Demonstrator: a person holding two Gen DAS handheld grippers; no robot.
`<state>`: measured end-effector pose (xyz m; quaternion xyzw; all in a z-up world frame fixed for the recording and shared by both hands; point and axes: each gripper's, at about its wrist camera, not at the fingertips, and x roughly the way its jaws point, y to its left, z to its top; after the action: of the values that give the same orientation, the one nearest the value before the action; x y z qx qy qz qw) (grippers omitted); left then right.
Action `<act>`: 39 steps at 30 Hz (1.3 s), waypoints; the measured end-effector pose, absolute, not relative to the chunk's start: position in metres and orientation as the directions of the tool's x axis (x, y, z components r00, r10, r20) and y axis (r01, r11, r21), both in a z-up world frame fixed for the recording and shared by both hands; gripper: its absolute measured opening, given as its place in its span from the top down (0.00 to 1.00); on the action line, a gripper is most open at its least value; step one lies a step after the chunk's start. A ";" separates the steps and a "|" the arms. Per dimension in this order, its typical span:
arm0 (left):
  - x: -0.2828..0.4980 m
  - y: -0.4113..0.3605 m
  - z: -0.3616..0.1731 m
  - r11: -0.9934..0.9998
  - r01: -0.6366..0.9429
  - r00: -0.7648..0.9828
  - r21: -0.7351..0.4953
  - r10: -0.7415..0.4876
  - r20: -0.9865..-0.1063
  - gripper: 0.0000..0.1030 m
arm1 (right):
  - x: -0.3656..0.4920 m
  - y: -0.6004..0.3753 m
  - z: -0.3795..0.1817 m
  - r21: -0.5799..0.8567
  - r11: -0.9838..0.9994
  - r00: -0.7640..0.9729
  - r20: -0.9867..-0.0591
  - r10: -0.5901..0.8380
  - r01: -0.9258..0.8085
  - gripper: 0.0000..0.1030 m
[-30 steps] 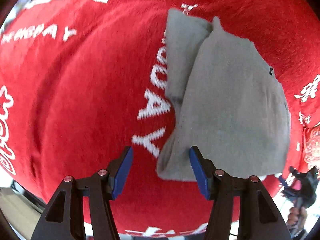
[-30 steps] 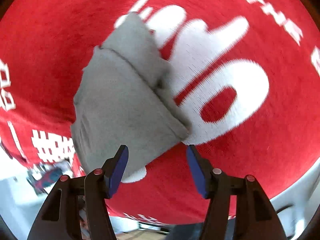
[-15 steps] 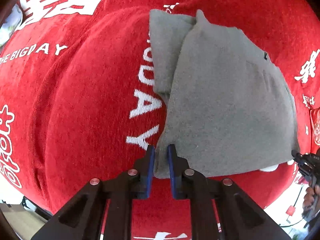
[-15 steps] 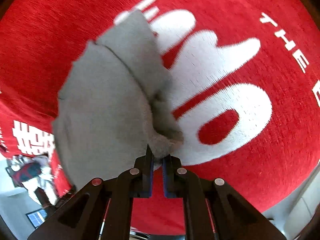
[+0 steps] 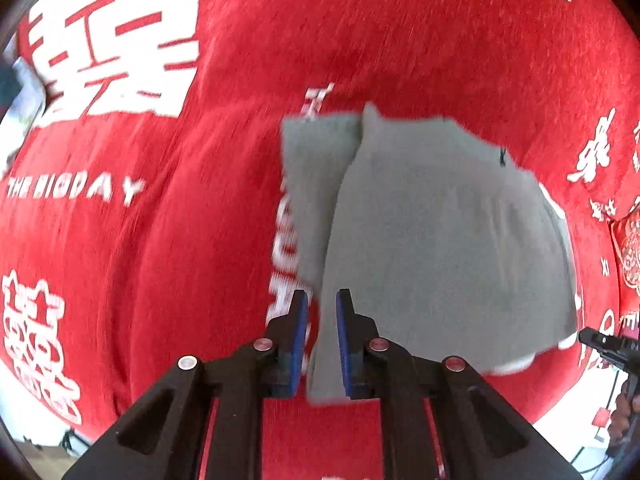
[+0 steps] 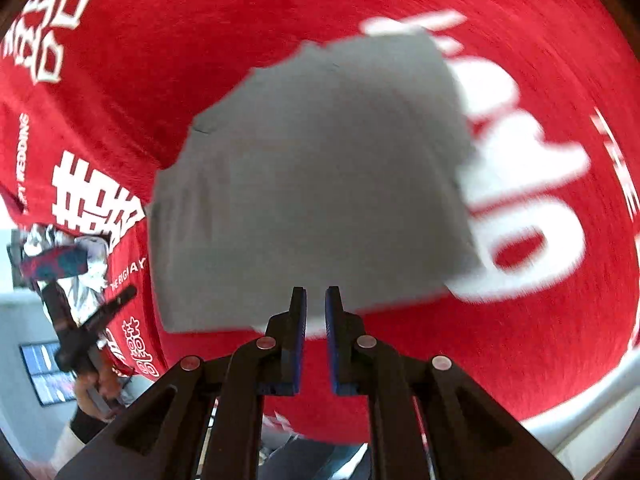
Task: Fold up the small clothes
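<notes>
A small grey garment [image 5: 440, 240], folded with one narrower flap on its left, lies on a red blanket [image 5: 160, 280] with white lettering. My left gripper [image 5: 321, 300] is shut on the garment's near left corner, which hangs between the blue pads. In the right wrist view the grey garment [image 6: 320, 180] spreads wide and its near edge is raised off the red blanket [image 6: 520, 360]. My right gripper [image 6: 316, 296] is shut on that near edge, pinched at the fingertips. Both views are blurred by motion.
The right gripper's tip [image 5: 608, 348] shows at the right edge of the left wrist view. The left gripper [image 6: 92, 320] and a hand [image 6: 92, 396] appear at the left of the right wrist view, by a silvery patterned bundle [image 6: 60, 256]. The blanket's edge runs along the bottom.
Both grippers went from open beside the garment's near corners to shut on them. Both have since lifted, and the garment's near edge has come up off the blanket.
</notes>
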<state>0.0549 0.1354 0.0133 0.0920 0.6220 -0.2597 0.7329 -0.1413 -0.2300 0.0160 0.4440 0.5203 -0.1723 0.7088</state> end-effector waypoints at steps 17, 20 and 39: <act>0.121 0.074 -0.048 0.858 0.481 0.056 -0.177 -0.232 -0.971 0.84 | -0.076 -0.265 -0.036 0.407 0.504 0.353 -0.913 0.204 0.762 0.90; 0.118 0.076 -0.042 0.859 0.487 0.059 -0.157 -0.212 -0.976 0.84 | -0.083 -0.267 -0.032 0.399 0.487 0.349 -0.917 0.194 0.777 0.90; 0.074 0.102 -0.013 0.877 0.468 0.054 -0.110 -0.153 -0.987 0.84 | -0.088 -0.237 -0.007 0.407 0.509 0.342 -0.913 0.221 0.759 0.89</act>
<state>0.0743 0.1016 -0.0128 0.1208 0.6525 -0.2167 0.7160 -0.0880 -0.2374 -0.0069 0.4547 0.5386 -0.1974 0.6813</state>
